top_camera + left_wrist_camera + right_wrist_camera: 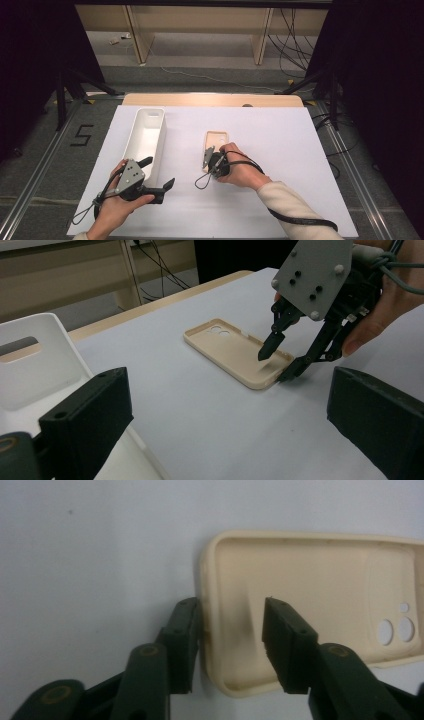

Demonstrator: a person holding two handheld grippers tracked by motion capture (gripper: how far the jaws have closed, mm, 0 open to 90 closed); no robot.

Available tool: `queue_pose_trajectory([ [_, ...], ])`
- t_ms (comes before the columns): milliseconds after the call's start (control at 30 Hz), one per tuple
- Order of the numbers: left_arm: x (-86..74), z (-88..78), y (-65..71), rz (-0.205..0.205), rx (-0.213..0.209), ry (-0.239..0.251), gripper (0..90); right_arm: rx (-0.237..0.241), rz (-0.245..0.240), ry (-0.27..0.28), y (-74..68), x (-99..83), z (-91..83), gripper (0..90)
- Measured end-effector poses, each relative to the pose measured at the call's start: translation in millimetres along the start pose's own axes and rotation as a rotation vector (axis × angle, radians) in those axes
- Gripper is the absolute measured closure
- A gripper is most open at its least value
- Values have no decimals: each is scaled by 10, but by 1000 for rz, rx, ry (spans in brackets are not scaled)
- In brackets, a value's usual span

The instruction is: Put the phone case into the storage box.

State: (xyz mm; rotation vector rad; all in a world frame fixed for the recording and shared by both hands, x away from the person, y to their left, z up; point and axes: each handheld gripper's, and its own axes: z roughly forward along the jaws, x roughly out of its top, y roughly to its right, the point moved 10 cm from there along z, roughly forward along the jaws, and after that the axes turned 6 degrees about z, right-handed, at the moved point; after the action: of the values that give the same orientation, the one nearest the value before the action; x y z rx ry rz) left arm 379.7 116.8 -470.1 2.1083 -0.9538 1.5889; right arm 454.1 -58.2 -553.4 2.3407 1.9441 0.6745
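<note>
**Right gripper view: thin grip on the phone case edge, could slip**

Right tongs (232, 630) straddle the near end wall of the beige phone case (310, 590), one jaw outside against the rim, the other inside and not quite touching, so not pinching yet. The case lies flat on the white counter (280, 135), near the white bin (145, 137). My guess: the soft wall bends and pops out, or the case just skids away. Left tongs (160, 172) sit wide open, holding nothing

The right gripper (232, 645) straddles the short end wall of a cream phone case (310, 605) (open side up) on the white worktop (90, 555), one jaw outside, one inside.
</note>
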Motion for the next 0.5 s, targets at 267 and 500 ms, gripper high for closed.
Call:
queue_pose_trajectory([
  [267,0,0,1,-1,-1,0,37,11,-40,-18,-51,10,-2,715],
  [500,0,2,4,-3,-2,0,37,16,-50,-24,-75,10,-1,761],
])
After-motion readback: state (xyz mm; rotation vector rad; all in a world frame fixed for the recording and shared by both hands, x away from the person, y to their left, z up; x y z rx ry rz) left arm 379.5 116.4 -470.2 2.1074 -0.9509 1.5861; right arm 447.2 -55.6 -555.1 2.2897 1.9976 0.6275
